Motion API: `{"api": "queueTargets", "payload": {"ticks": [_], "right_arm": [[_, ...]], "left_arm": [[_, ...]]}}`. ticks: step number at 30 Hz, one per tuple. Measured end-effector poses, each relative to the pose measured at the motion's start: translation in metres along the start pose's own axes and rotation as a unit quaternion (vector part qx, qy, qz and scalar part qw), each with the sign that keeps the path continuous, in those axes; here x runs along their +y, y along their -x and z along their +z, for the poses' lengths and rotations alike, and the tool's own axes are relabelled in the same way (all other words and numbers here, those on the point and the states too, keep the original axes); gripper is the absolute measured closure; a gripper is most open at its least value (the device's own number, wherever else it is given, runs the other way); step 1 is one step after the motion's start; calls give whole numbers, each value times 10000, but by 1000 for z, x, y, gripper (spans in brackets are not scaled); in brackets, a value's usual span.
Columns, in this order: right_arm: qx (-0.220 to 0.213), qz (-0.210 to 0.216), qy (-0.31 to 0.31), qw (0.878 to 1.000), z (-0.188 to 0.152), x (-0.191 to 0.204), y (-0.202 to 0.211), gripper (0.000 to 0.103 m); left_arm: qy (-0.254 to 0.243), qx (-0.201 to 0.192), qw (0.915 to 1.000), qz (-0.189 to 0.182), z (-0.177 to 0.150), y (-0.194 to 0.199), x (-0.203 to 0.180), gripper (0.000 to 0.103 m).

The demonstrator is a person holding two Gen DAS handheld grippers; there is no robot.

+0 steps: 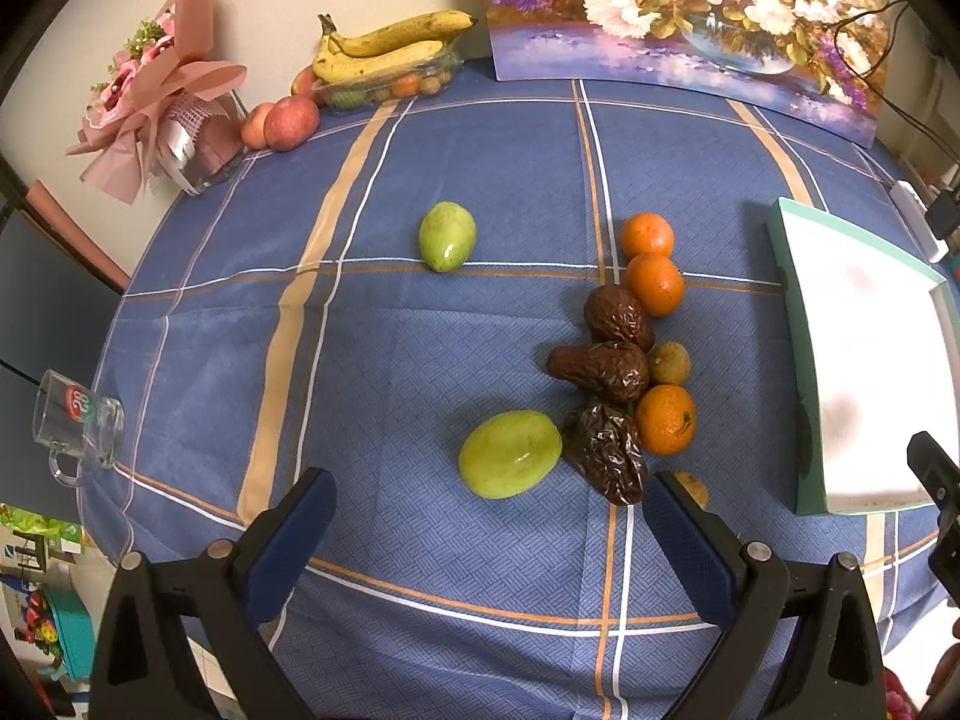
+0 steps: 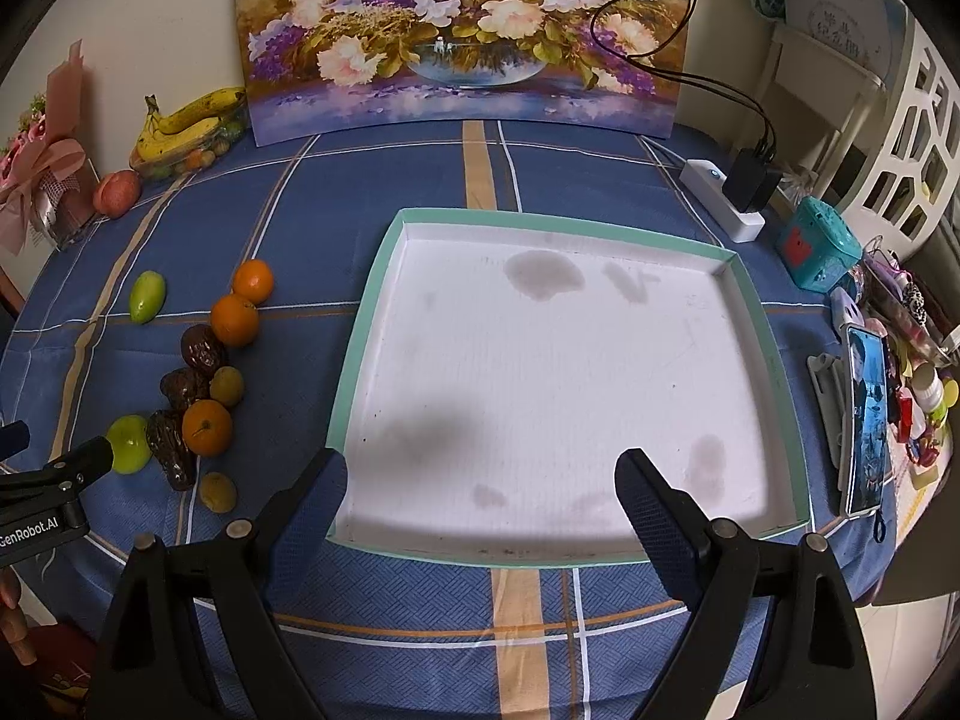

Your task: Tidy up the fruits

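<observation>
1. Your left gripper (image 1: pixel 486 516) is spread wide and holds nothing, hovering near a green fruit (image 1: pixel 510 462).
2. The fruits, among them oranges (image 1: pixel 654 283) and dates (image 1: pixel 600 367), all lie on the worktop (image 1: pixel 372 360), left of the tray (image 2: pixel 360 324).
3. Your right gripper (image 2: pixel 480 498) is released over the bare tray. By my reading, nothing is sorted yet.
</observation>
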State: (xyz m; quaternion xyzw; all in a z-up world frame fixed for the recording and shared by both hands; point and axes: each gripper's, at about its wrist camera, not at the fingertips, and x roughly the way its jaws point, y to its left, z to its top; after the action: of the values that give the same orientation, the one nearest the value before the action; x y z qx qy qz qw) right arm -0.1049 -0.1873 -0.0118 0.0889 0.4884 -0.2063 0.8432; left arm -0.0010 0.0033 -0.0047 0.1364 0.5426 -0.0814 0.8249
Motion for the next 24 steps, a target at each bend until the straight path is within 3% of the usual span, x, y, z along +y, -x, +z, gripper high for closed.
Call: {"api": "queueTargets", "payload": {"ticks": [24], "right_arm": [[27,19,-1,10000,-1,0,-2,12]], "left_arm": [[27,69,10000,-14,-1,-5,2,0]]}}
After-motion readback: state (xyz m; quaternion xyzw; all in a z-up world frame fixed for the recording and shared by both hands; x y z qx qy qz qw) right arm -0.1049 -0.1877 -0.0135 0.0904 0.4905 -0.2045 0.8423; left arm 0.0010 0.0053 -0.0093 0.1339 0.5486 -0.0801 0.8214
